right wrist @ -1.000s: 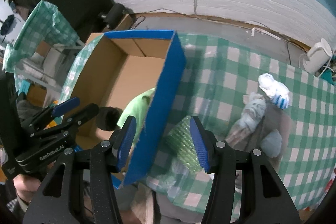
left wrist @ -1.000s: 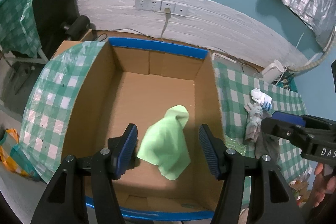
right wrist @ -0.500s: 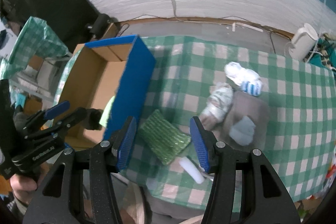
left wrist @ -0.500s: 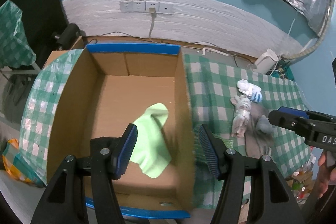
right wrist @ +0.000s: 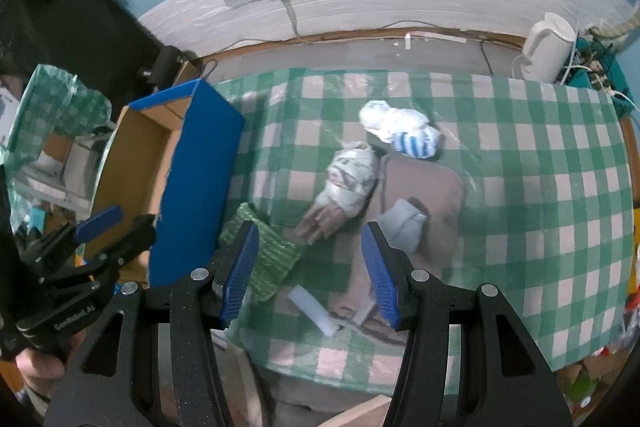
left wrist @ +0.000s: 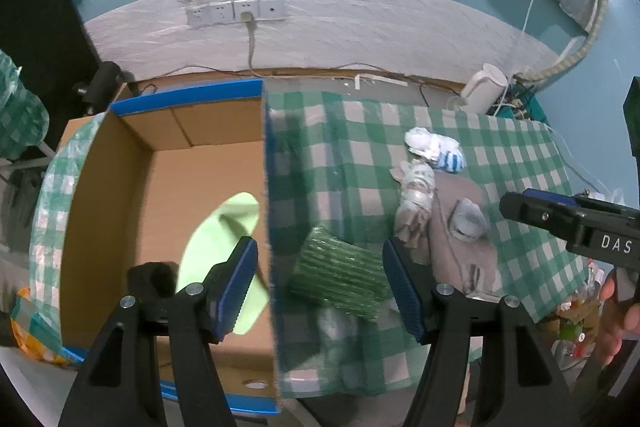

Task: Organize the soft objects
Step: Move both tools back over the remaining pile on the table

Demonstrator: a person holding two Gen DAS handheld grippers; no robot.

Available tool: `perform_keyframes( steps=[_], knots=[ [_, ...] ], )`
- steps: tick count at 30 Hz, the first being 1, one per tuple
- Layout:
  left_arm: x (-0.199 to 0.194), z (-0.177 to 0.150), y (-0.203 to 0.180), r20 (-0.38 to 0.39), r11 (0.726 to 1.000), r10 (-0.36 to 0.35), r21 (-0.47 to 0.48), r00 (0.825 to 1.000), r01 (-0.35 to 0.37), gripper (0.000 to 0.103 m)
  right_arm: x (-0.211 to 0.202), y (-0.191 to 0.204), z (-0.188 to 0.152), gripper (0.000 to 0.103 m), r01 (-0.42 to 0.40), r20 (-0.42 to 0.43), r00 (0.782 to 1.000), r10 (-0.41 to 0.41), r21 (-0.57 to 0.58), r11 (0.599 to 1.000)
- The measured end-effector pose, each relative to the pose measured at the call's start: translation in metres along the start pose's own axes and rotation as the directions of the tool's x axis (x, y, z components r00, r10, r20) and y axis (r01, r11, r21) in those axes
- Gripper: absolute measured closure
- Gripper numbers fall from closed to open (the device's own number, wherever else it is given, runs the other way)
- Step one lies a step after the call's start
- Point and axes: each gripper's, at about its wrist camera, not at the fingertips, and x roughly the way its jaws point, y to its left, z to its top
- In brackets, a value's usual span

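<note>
Both tongs apart, empty, left just widened; green knit cloth directly below, right tongs beside.

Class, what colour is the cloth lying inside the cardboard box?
Light green cloth, inside the cardboard box; best seen in the left wrist view.

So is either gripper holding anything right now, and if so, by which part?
Nothing is held. The left gripper and right gripper are both open and empty above the table; the light green cloth lies loose in the cardboard box.
</note>
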Motion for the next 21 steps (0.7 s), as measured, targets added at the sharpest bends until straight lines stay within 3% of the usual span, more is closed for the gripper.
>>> perform_keyframes(
  steps=[9, 21],
  knots=[
    [0.022, -0.006, -0.032, -0.056, 0.999, -0.013, 0.042, 0.998, 0.015, 0.035, 0.006, -0.036, -0.004, 0.049, 0.043, -0.014, 0.999, -0.042, 0.046, 0.998],
    [0.054, -0.013, -0.056, -0.129, 0.997, -0.037, 0.067, 0.991, 0.046, 0.035, 0.013, -0.050, -0.008, 0.049, 0.038, -0.032, 0.999, -0.036, 0.070, 0.997]
  ],
)
